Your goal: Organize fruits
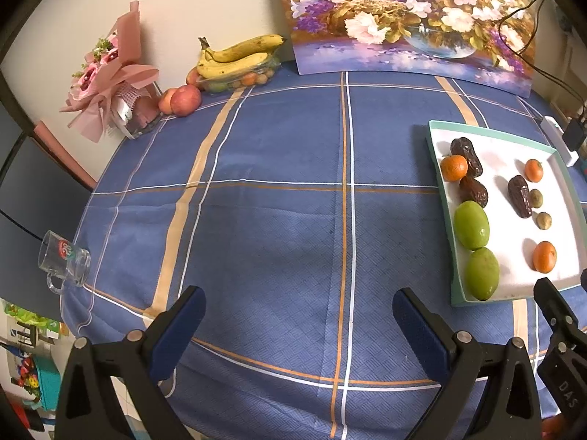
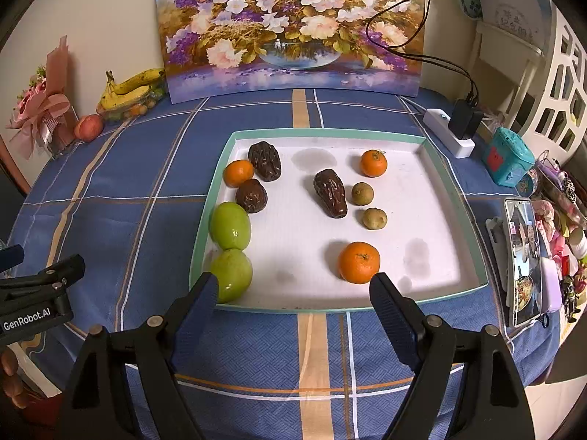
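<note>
A round table (image 2: 256, 348) under a blue plaid cloth carries a shallow white tray with a mint-green rim (image 2: 323, 134), which fills the middle of the right wrist view and sits at the right edge of the left wrist view.

Inside the tray, 2 glossy green oval fruits (image 2: 230, 225) lie touching each other along the left wall, one above the other. Above them sit a small orange mandarin (image 2: 238, 173) and 2 wrinkled dark brown dates (image 2: 265, 161), clustered close. A 3rd longer date (image 2: 331, 193) lies near the tray's middle, with 2 small olive-brown round fruits (image 2: 362, 193) just to its right. Another mandarin (image 2: 373, 163) rests toward the upper right of the tray, and the largest mandarin (image 2: 358, 262) sits low in the tray.

The right tongs (image 2: 293, 289) hang released with blue pads spread wide, over the tray's near rim; the right pad tip is just beside the largest mandarin. The left tongs (image 1: 299, 306) are likewise spread, gripping nothing, above bare cloth left of the tray.

At the upper left of both views, yellow bananas (image 1: 238, 57) lie over a clear dish of small fruit, with 2 red-orange peaches (image 1: 181, 99) beside it.
</note>
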`<state>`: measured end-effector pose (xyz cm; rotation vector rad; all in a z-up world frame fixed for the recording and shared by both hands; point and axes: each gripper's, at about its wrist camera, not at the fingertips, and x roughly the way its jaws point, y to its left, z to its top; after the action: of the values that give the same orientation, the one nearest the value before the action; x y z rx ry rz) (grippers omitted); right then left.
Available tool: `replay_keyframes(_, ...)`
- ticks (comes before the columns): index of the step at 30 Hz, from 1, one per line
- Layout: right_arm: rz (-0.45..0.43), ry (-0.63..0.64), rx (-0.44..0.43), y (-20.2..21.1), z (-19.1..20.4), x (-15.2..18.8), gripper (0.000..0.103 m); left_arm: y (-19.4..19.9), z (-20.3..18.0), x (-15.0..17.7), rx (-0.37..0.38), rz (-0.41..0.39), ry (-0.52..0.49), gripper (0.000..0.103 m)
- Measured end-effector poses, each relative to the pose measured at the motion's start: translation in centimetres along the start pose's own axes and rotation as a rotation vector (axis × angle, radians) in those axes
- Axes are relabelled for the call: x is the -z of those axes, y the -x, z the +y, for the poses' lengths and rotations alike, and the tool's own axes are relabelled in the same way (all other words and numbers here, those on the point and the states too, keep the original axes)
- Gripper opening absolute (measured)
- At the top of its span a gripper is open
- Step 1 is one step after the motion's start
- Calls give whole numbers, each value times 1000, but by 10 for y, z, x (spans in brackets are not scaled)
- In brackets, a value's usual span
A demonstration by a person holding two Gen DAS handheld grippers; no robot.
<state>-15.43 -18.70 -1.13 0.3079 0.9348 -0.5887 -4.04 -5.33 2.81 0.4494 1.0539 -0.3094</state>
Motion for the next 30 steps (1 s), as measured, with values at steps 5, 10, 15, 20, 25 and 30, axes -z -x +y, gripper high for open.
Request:
replay_keyframes(5, 0, 2, -1, 0, 1, 1, 85, -1, -1, 0, -1, 2, -1, 103)
replay_keyframes(10, 2, 5, -1, -1, 1, 1, 85, -1, -1, 1, 0, 4, -6, 103)
replay_keyframes(15, 5, 11, -2, -2, 1, 1, 85, -2, -2, 1, -2, 8, -9, 103)
replay_keyframes(20, 5, 11, -2, -2, 1, 1, 85, -3, -2, 1, -2, 9, -10, 103)
replay_keyframes(25, 5, 10, -1, -2, 1, 1, 85, -4, -3, 1, -4, 10, -19, 103)
replay_keyframes(30, 5, 10, -1, -2, 1, 2, 85, -4, -4, 2, -5, 12, -22, 103)
